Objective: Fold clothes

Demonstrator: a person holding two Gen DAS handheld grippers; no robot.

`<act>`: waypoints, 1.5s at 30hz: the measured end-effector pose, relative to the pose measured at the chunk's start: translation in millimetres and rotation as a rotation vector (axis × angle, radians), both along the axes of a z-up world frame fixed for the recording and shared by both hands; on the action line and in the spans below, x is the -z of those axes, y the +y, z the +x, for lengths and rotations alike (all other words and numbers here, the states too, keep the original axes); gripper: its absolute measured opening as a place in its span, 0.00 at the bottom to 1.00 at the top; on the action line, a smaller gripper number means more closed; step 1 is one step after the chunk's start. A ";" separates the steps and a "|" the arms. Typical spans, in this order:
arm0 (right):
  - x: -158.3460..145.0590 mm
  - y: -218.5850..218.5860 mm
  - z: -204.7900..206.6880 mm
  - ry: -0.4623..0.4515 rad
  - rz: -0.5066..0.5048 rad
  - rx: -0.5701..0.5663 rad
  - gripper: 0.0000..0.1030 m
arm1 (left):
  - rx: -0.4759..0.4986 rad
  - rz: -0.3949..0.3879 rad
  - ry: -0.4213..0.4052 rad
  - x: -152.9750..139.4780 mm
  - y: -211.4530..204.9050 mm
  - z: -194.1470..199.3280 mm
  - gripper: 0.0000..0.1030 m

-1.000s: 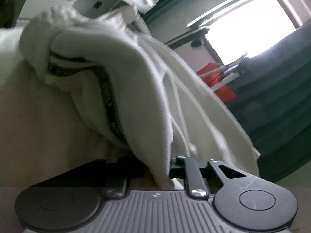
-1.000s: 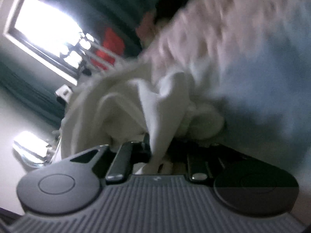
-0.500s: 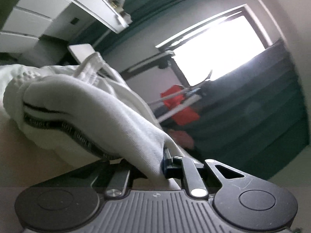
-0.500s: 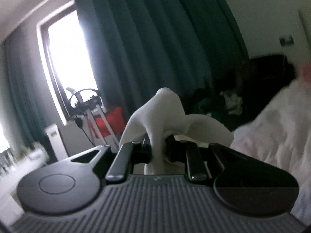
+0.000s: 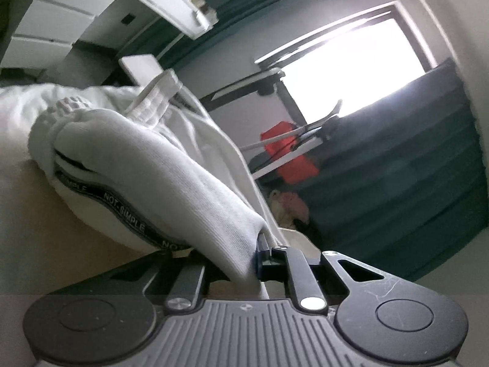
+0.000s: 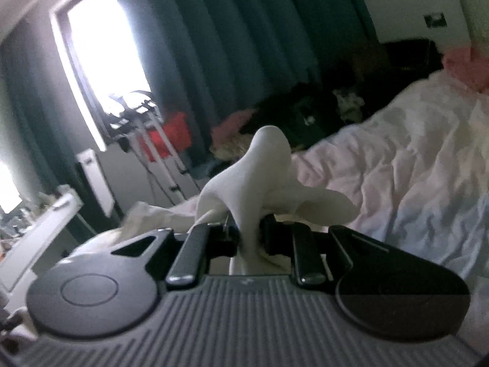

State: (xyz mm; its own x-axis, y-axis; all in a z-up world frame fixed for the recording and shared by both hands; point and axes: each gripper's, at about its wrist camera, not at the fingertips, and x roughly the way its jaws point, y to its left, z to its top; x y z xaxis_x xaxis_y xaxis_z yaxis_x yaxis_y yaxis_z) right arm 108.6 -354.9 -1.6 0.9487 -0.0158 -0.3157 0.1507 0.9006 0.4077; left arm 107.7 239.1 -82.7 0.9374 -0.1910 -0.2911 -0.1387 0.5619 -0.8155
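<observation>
A white garment (image 5: 171, 165) with a black band lettered "NOT SIMPLE" and a ribbed cuff hangs bunched in the left wrist view. My left gripper (image 5: 241, 260) is shut on a fold of it, and the cloth drapes up and to the left. In the right wrist view my right gripper (image 6: 249, 238) is shut on another white fold of the garment (image 6: 262, 177), which stands up in a hump above the jaws. Both grippers hold the cloth lifted above the bed (image 6: 397, 159).
A rumpled pale duvet covers the bed at right. Dark teal curtains (image 6: 229, 46) and a bright window (image 6: 104, 55) lie ahead. A drying rack with red cloth (image 6: 165, 134) stands by a radiator. White drawers and a shelf (image 5: 91, 9) are upper left.
Both grippers have lifted and tilted up with the garment. The right view swung from close cloth to the room and bed. The cloth in the left view has dropped lower and stretched out.
</observation>
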 end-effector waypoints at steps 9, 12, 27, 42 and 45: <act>-12.3 5.5 12.9 0.027 -0.153 -0.100 0.20 | 0.030 0.163 0.031 -6.9 -4.6 7.5 0.12; 16.8 -12.2 53.5 0.130 -0.147 -0.123 0.21 | 0.043 0.238 0.053 -4.4 -16.7 11.3 0.12; 30.0 -114.8 -33.0 0.077 0.291 0.052 0.84 | 0.163 0.344 0.194 -6.4 -32.1 -13.0 0.20; 112.0 -161.7 -47.8 0.187 0.917 0.026 0.84 | 0.070 0.226 0.206 -22.8 9.0 -79.6 0.64; 125.0 -168.3 -31.5 0.206 0.933 0.021 0.83 | 0.022 0.191 0.191 -22.6 17.1 -80.2 0.69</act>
State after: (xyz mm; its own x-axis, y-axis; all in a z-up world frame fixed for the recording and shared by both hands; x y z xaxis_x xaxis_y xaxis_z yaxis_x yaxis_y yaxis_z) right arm 77.1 -523.2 -126.6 0.8753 0.3104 -0.3708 0.3123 0.2226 0.9235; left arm 27.5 256.2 -60.2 0.8580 -0.1359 -0.4953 -0.2660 0.7075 -0.6548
